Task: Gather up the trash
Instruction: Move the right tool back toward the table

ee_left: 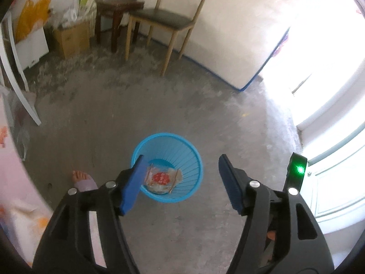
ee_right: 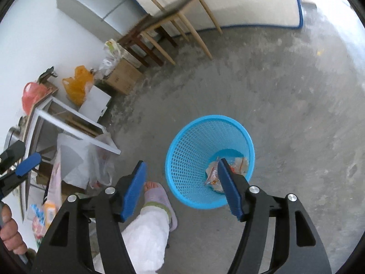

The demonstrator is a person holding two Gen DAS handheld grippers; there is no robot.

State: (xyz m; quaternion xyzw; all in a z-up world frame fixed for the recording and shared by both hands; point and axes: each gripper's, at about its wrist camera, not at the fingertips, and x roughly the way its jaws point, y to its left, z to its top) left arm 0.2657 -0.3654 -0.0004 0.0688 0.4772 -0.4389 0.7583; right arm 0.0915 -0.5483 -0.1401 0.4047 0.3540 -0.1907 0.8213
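Observation:
A blue plastic mesh basket [ee_left: 194, 157] stands on the grey floor, and crumpled wrappers [ee_left: 162, 179] with red print lie at its bottom. My left gripper [ee_left: 180, 162] hangs above it, open, with nothing between its blue pads. In the right wrist view the same basket [ee_right: 189, 157] sits right of centre with the wrappers [ee_right: 239, 163] inside. My right gripper [ee_right: 182, 166] is open and empty above the basket's left rim. The left gripper's blue finger [ee_right: 28, 164] shows at the far left edge.
A wooden chair [ee_left: 168, 20] and a dark stool [ee_left: 116, 11] stand by the white wall, beside a cardboard box [ee_left: 73, 36] and plastic bags [ee_right: 77, 86]. A white frame [ee_right: 75, 125] and more bags crowd the left. A person's slippered foot [ee_right: 159, 196] is beside the basket.

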